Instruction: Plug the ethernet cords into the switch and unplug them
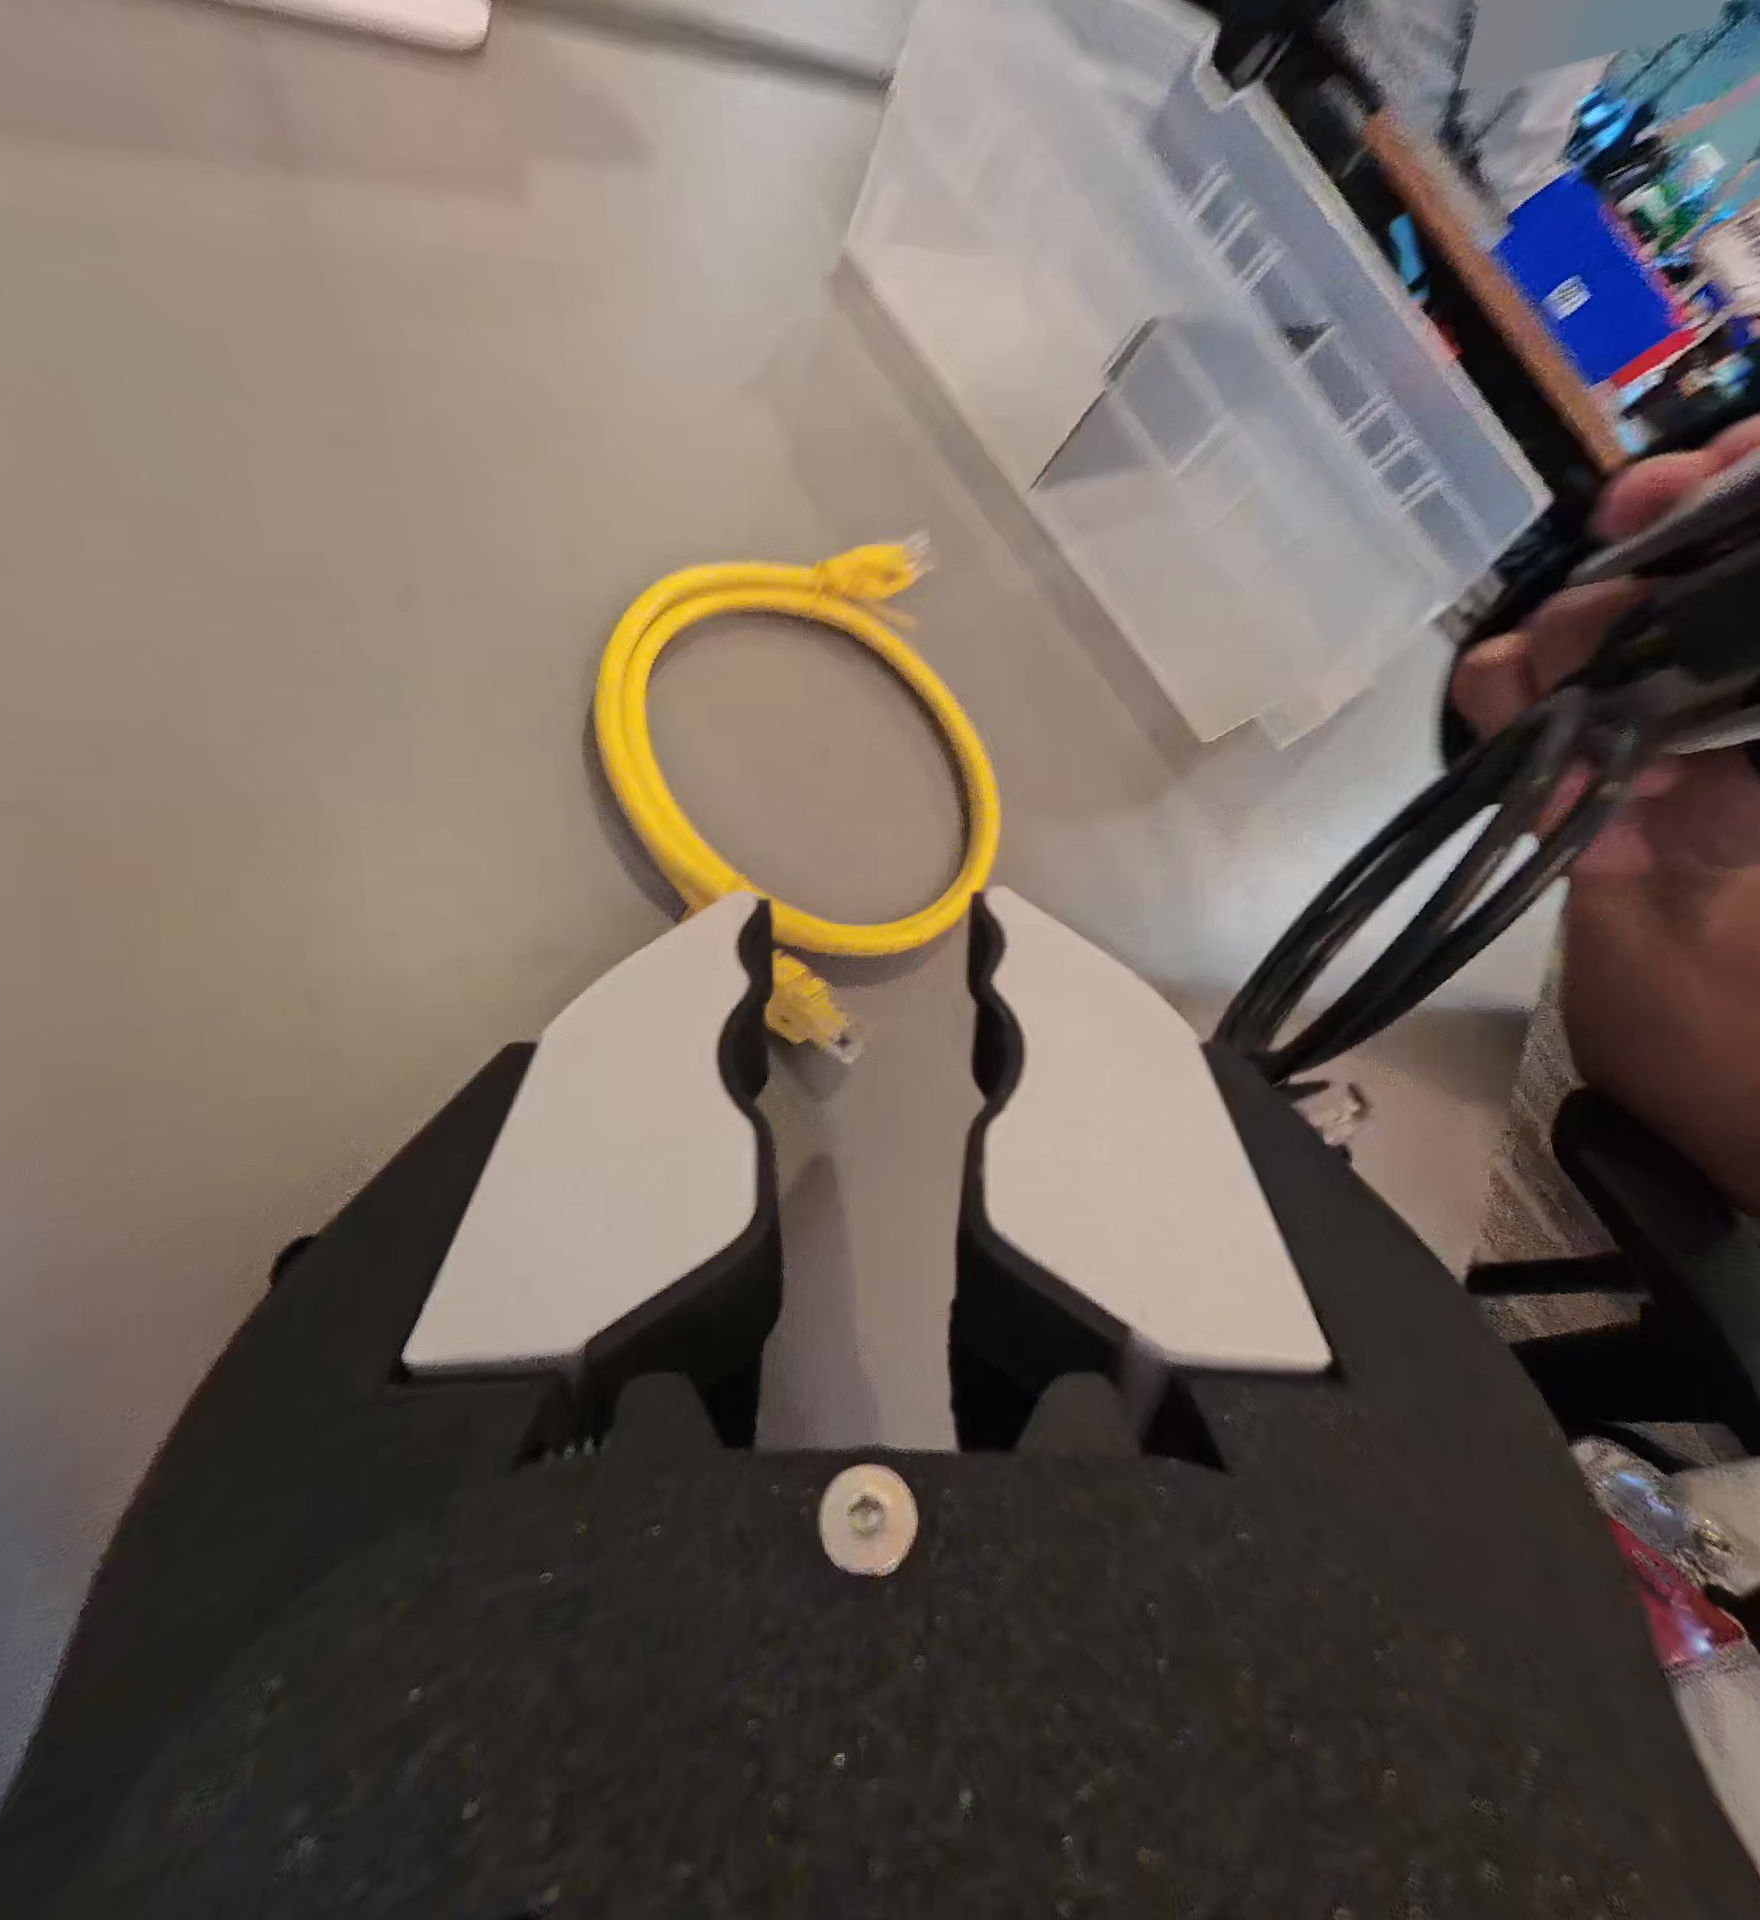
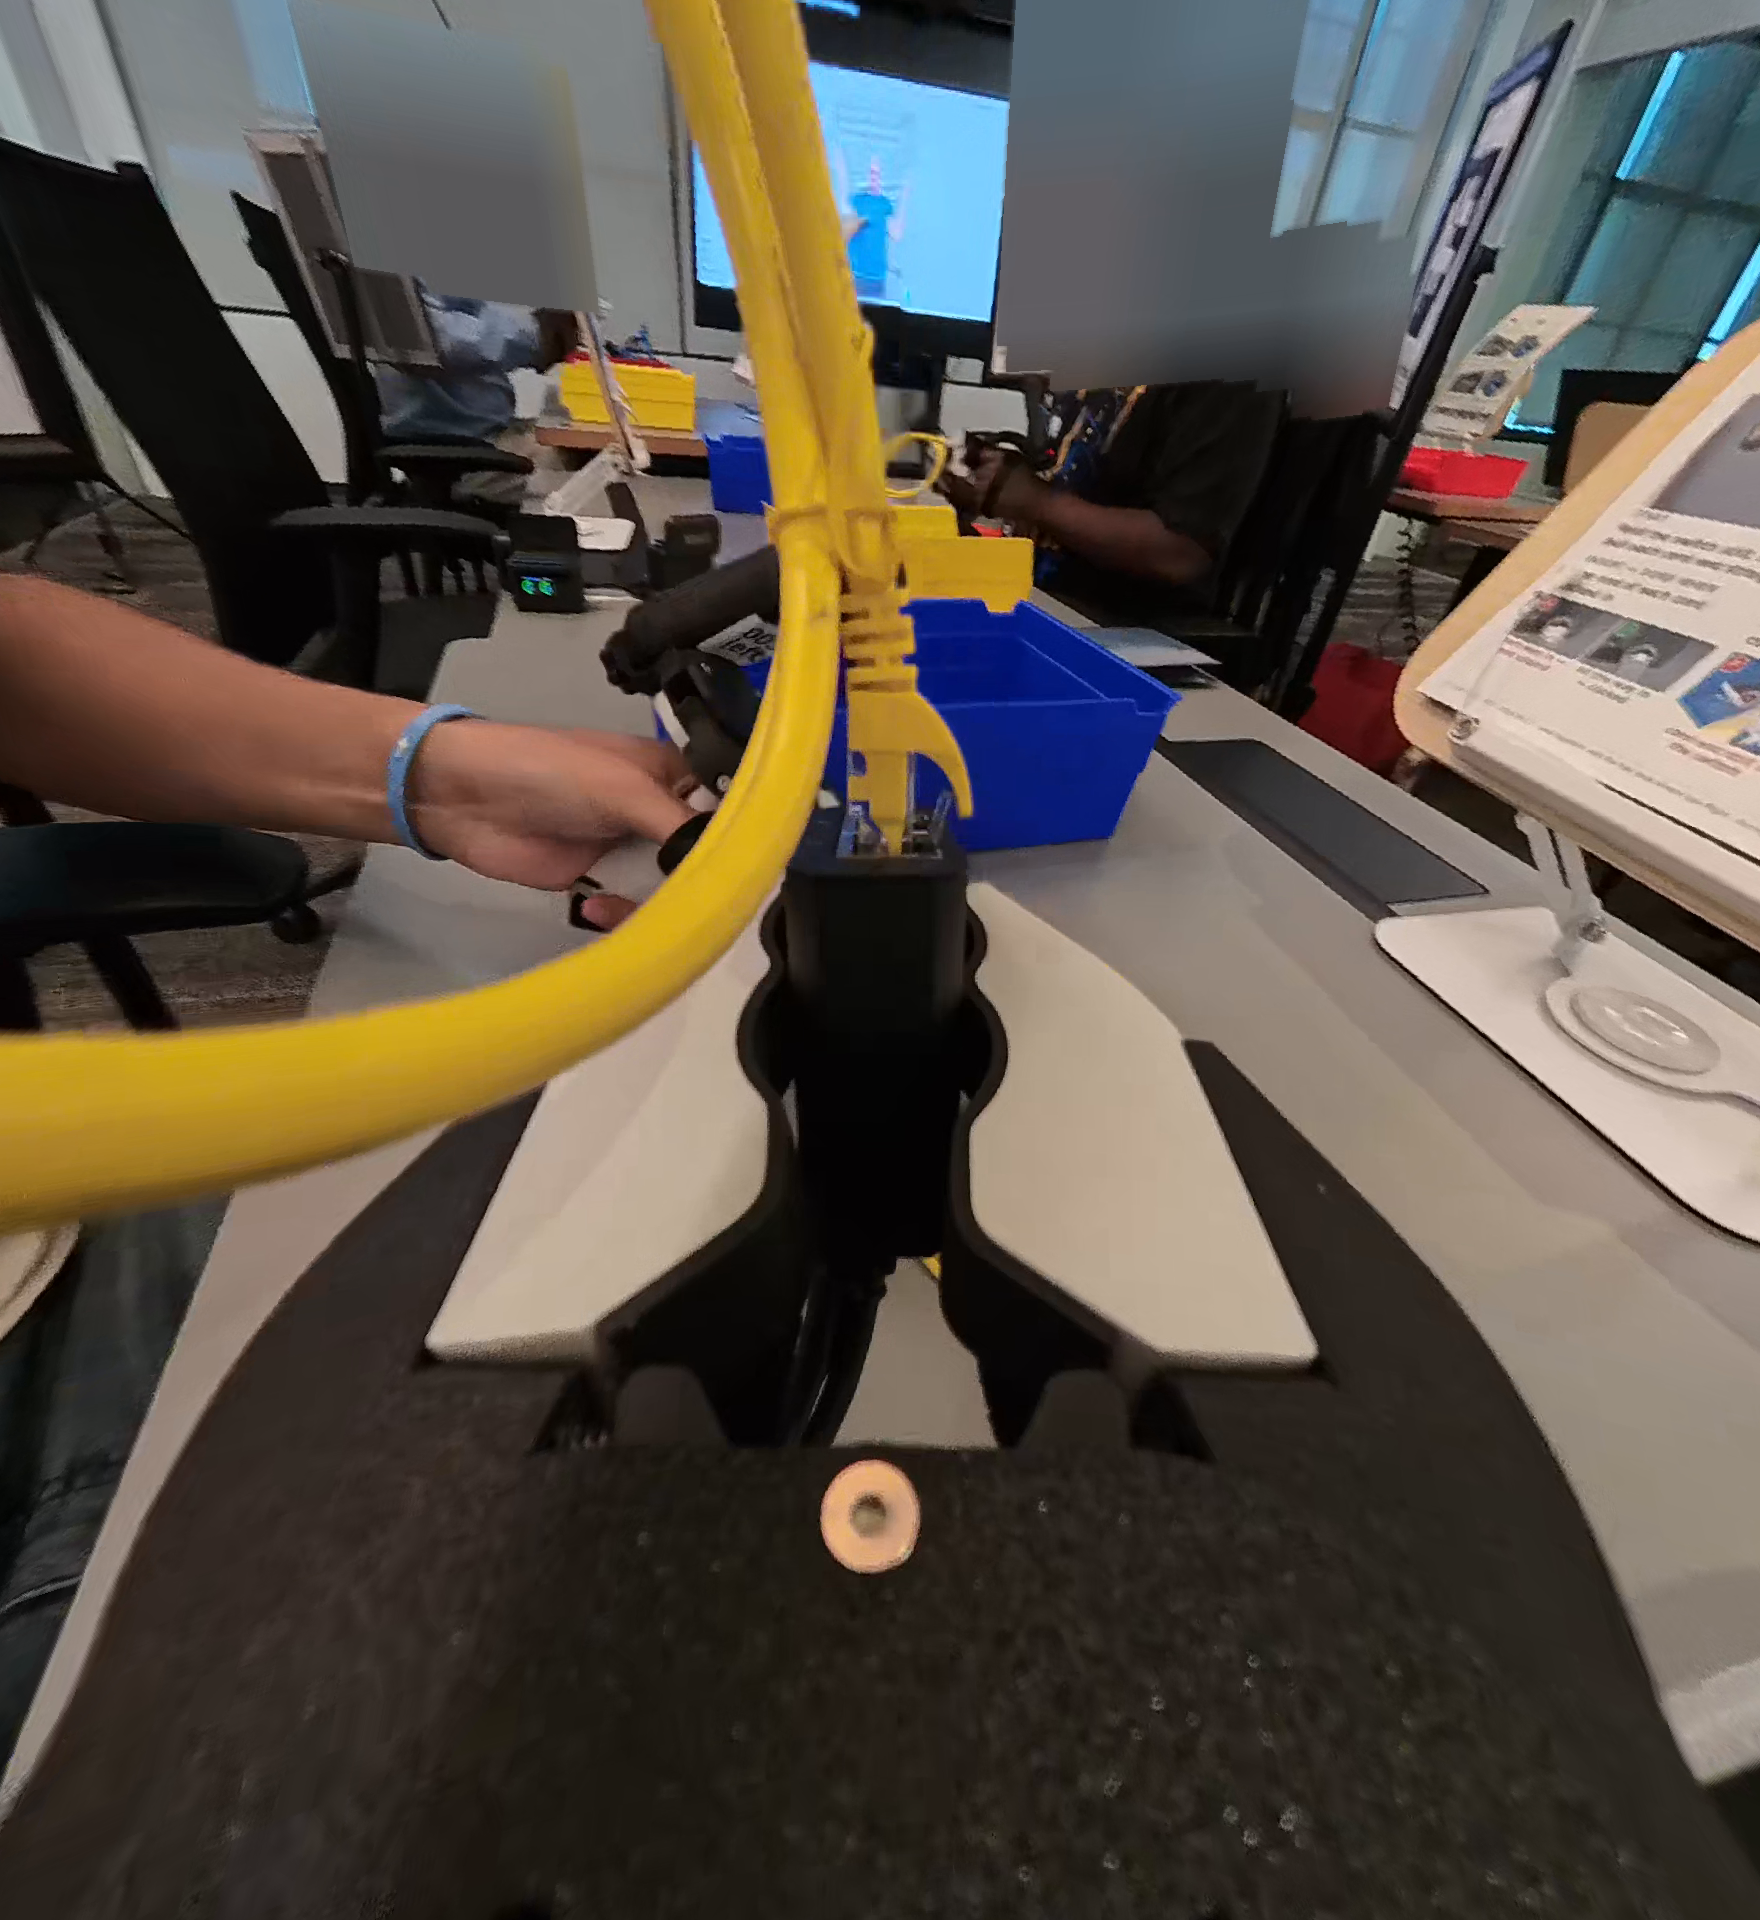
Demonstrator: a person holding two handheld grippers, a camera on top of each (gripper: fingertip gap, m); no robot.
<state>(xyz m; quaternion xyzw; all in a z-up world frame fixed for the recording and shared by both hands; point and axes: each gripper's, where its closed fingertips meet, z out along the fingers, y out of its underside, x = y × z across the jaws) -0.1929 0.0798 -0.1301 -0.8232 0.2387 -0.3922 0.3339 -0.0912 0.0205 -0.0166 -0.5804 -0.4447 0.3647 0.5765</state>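
My left gripper [image 1: 865,914] is open and empty above the grey table [image 1: 232,623]. A coiled yellow ethernet cord [image 1: 618,727] lies on the table just beyond its fingertips. One of the cord's plugs [image 1: 803,1013] lies on the table between the fingers, near the left pad and not pressed. My right gripper [image 2: 874,935] is shut on a black switch [image 2: 871,997] and holds it upright. A yellow plug [image 2: 891,748] sits in the switch's top port, and its cord [image 2: 440,1049] loops up and to the left. Black cables [image 1: 1427,883] hang under the right gripper in the left wrist view.
A clear plastic organiser [image 1: 1167,364] stands at the back right of the table. A blue bin [image 2: 1042,707] sits beyond the switch. A document stand [image 2: 1634,644] is on the right. A hand holds the left gripper [image 2: 694,665] to the left. Office chairs and people are behind. The left gripper's tips are roughly 15 centimetres from the right gripper's.
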